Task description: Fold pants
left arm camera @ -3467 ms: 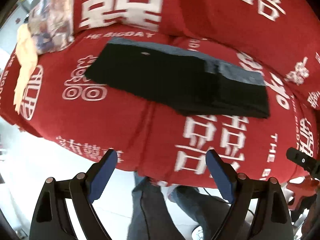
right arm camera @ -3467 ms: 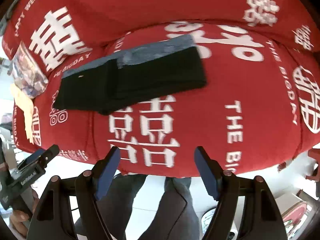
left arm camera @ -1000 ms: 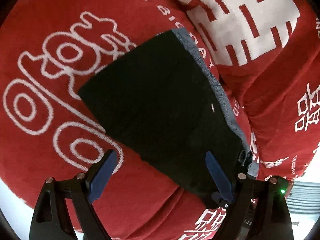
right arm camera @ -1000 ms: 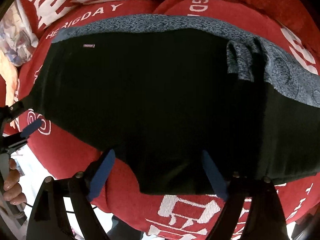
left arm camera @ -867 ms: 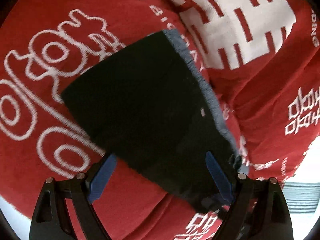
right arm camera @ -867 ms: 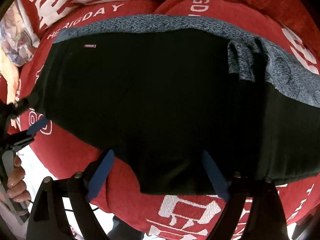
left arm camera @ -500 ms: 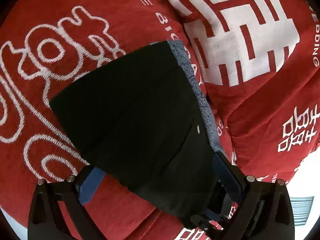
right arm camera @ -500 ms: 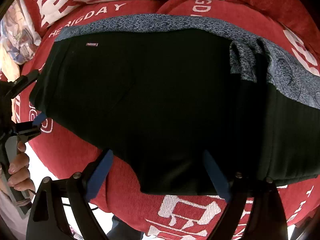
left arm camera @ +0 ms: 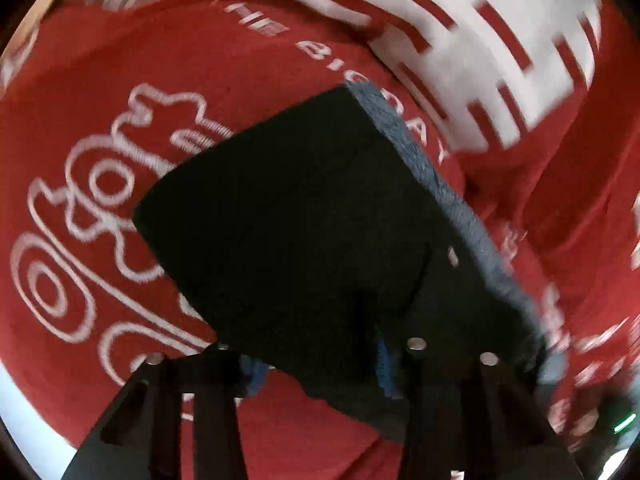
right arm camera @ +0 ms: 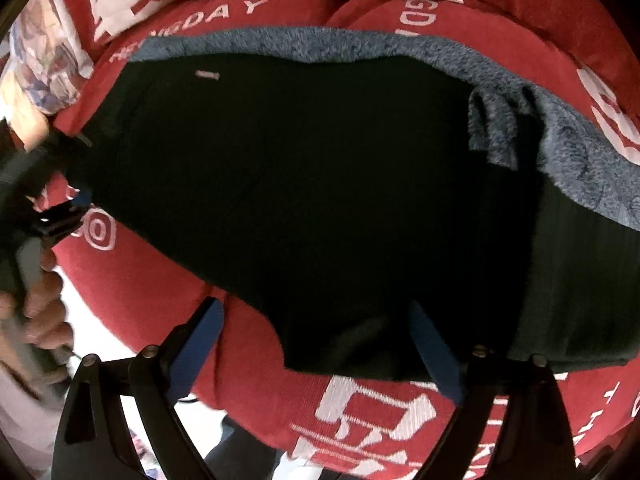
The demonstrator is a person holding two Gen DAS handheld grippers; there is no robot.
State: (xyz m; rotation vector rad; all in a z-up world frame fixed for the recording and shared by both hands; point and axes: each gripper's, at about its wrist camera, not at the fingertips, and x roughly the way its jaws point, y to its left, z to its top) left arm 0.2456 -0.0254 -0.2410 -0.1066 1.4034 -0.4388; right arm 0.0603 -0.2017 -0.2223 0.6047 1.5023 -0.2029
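Note:
The black pants (right arm camera: 320,184) lie folded lengthwise on a red sofa cover, with a blue-grey fleece lining (right arm camera: 568,160) showing along the far edge. In the left wrist view the pants (left arm camera: 304,220) reach into my left gripper (left arm camera: 320,364), whose jaws have narrowed around the near end of the cloth. The left gripper also shows at the left edge of the right wrist view (right arm camera: 68,208), at the pants' left end. My right gripper (right arm camera: 316,340) is open, its blue pads either side of the pants' near edge.
The red sofa cover (right arm camera: 400,408) with white characters covers seat and backrest (left arm camera: 500,40). A patterned cushion (right arm camera: 48,52) lies at the far left. A hand (right arm camera: 40,308) holds the left gripper. White floor shows below the seat edge.
My left gripper has moved onto the pants' end and its jaws have narrowed on the cloth. My right gripper has stayed open over the near edge.

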